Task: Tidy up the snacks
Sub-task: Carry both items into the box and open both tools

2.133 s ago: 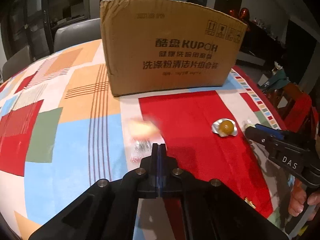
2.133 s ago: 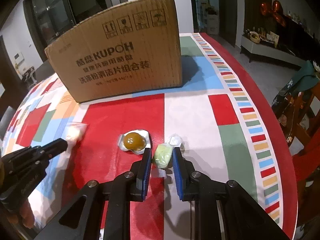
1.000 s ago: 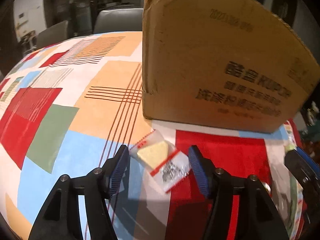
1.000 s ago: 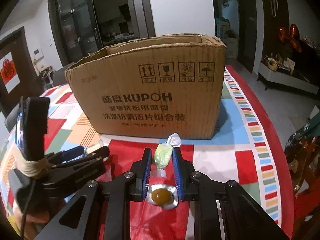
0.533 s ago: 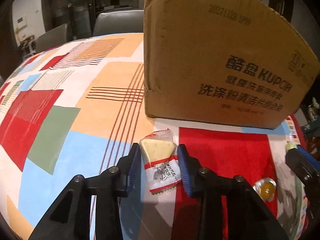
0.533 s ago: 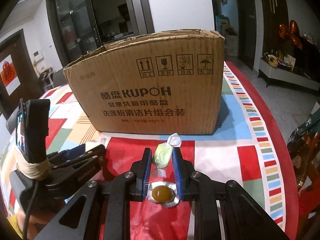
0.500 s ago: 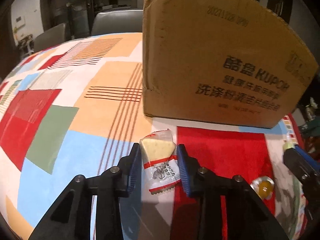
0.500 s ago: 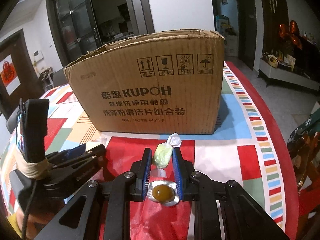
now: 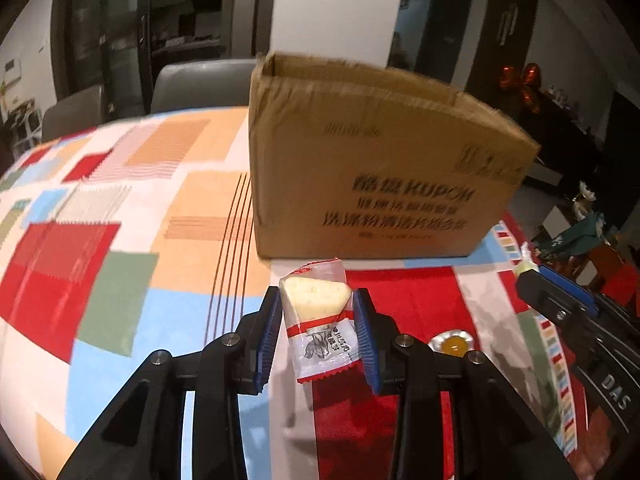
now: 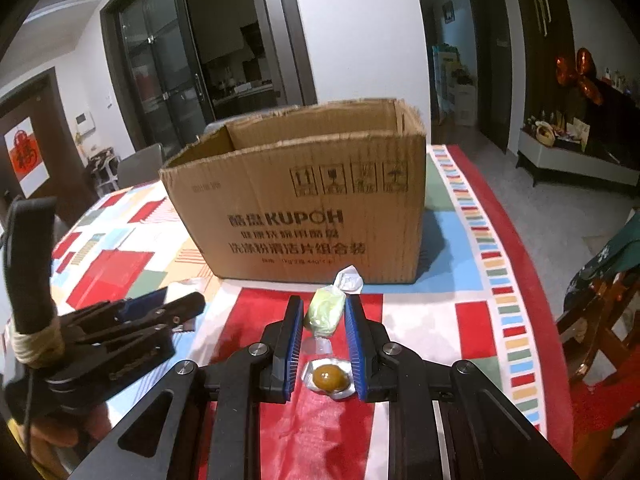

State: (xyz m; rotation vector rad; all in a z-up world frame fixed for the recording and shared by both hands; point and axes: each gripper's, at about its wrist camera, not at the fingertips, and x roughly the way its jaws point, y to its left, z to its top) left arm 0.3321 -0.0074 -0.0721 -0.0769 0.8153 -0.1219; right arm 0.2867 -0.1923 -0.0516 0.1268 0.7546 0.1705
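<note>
My left gripper [image 9: 316, 300] is shut on a clear packet with a pale wedge-shaped snack [image 9: 318, 320], held above the table in front of the open cardboard box [image 9: 376, 184]. My right gripper [image 10: 323, 308] is shut on a green wrapped candy [image 10: 325, 312], also lifted, facing the box [image 10: 304, 208]. A brown jelly cup in a silver wrapper [image 10: 330, 376] lies on the red patch of cloth below the right gripper; it also shows in the left wrist view [image 9: 454, 345]. The left gripper's body [image 10: 120, 336] shows at the left of the right wrist view.
The table wears a patchwork cloth [image 9: 100, 240]. Grey chairs [image 9: 196, 84] stand behind the box. A wooden chair [image 10: 596, 320] stands off the table's right edge. The right gripper's body [image 9: 580, 328] is at the right of the left wrist view.
My left gripper opened around the snack packet, closed on it and lifted it. My right gripper has risen with the green candy, so the box's open top now shows.
</note>
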